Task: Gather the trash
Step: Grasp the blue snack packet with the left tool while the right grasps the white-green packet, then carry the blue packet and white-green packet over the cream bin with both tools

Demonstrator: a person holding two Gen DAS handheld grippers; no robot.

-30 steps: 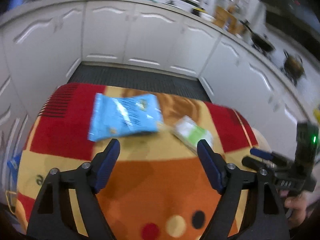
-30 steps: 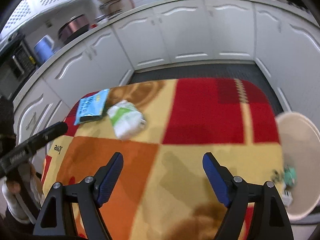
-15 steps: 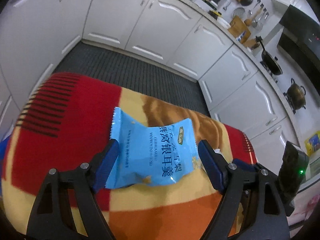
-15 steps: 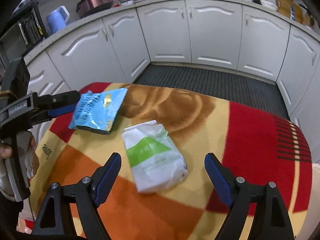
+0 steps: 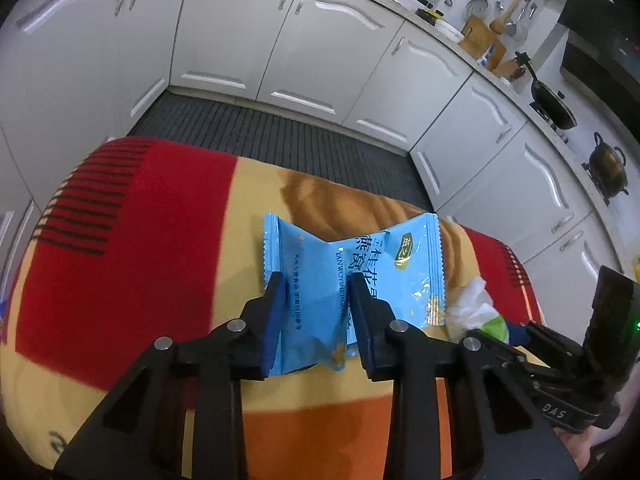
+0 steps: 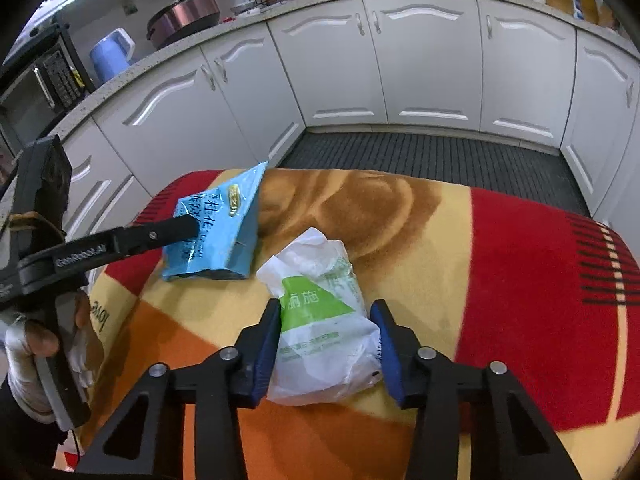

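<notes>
Two pieces of trash lie on a large blanket (image 6: 500, 280) with red, yellow and orange fields; near its left edge, in the right wrist view, a dark word reads like "love", seen turned. White kitchen cabinets (image 6: 420, 60) curve behind it, above a dark ribbed floor mat (image 6: 432, 152).

On the counter at the left stand a blue jug (image 6: 110, 54) and a dark red cooker (image 6: 184, 16); the left wrist view shows a black pan (image 5: 554, 106) and a dark pot (image 5: 606, 164) on the stove.

The left gripper (image 5: 316, 280), which carries the white print "GenRobot.AI" on its arm in the right wrist view, is closing its jaws on the blue snack wrapper (image 5: 380, 268). The wrapper is folded up into a ridge between the blue pads, which press on it. It bears dark Chinese characters, a small yellow-green logo, and a Latin line that begins "YANWO"; the rest is not clear.

The right gripper (image 6: 326, 308) is closing its jaws on the white plastic packet (image 6: 320, 340), just beside the blue wrapper. Both pads touch its sides. The packet has a green band with white Chinese characters and a small grey line under it, too small to read.

A gloved hand (image 6: 28, 344) holds the left gripper's handle.
</notes>
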